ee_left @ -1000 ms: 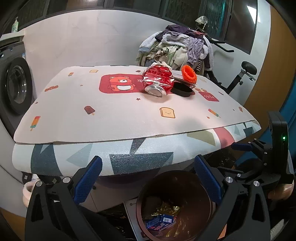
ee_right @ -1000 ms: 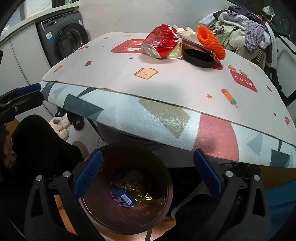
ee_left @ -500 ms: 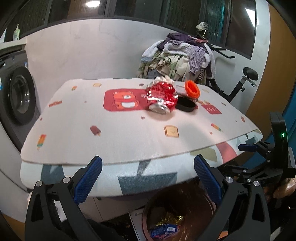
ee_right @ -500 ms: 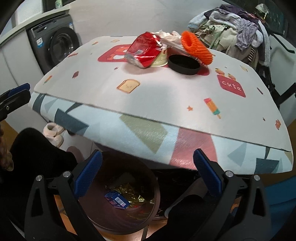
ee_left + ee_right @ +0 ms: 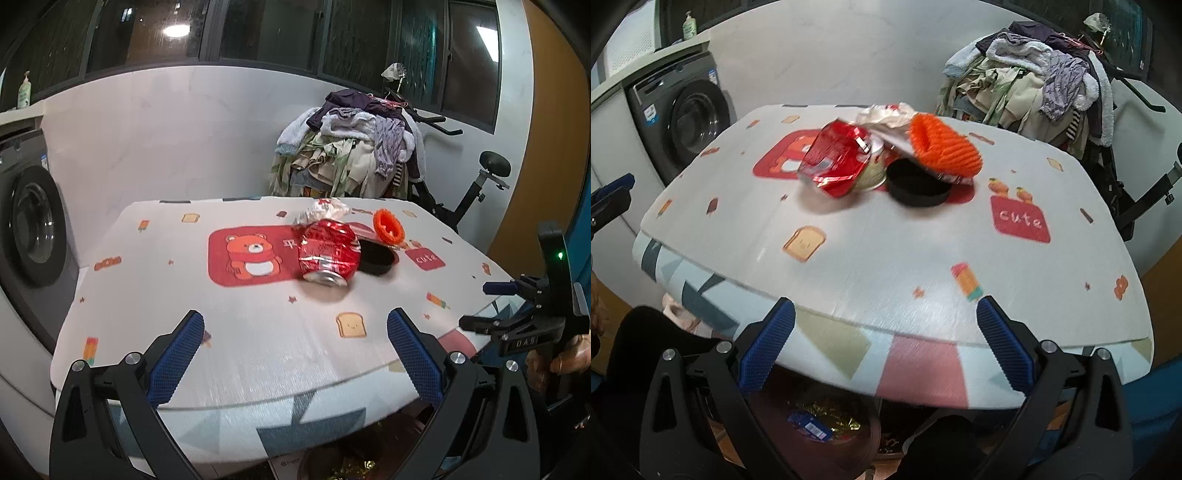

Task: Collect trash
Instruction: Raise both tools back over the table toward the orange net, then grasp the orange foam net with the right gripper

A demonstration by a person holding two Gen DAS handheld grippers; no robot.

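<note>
Bench (image 5: 155, 302) w/ printed mat, trash clustered far-centre. Crushed red can (image 5: 328, 254) on its side, open end toward left gripper (image 5: 295, 354), dead ahead; probably nearer left than right gripper (image 5: 884, 341). Both spread wide, empty. Bin (image 5: 827, 435) below near edge.

Bare mat (image 5: 258, 332) before crushed can (image 5: 328, 254)

A red, seemingly foil wrapper (image 5: 328, 251), orange brush (image 5: 943, 149) and black lid (image 5: 918, 184) on a cartoon-printed white mat (image 5: 886, 251).
</note>
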